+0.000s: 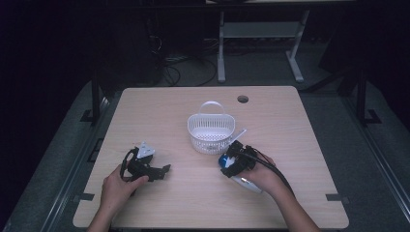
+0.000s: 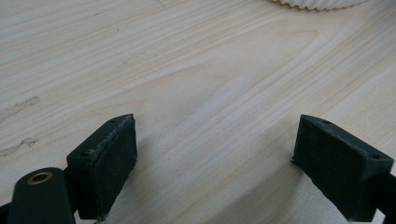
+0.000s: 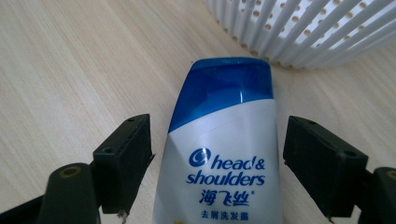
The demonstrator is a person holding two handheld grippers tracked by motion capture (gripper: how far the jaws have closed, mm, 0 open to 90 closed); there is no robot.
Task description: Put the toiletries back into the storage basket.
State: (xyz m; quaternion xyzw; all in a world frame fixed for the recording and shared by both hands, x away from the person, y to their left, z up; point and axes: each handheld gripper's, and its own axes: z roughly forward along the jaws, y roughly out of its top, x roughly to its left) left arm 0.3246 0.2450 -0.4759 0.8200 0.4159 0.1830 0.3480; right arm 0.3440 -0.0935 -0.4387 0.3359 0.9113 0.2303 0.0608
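A white shampoo bottle (image 1: 247, 184) with a blue cap (image 1: 225, 161) lies flat on the wooden table (image 1: 159, 111), cap end toward a white slotted basket (image 1: 211, 143). My right gripper (image 1: 231, 162) straddles the bottle (image 3: 224, 158) just below the cap. The jaws stand open, with a small gap showing on each side of the bottle in the right gripper view. The basket wall (image 3: 303, 28) is just beyond the cap. My left gripper (image 1: 163, 170) rests low over bare wood at the front left, open and empty (image 2: 217, 140).
The basket has a looped handle (image 1: 212, 104) and stands near the table's middle; its rim (image 2: 317, 3) edges the top of the left gripper view. A round cable hole (image 1: 242, 99) is at the back. Desk legs (image 1: 221, 48) stand beyond the far edge.
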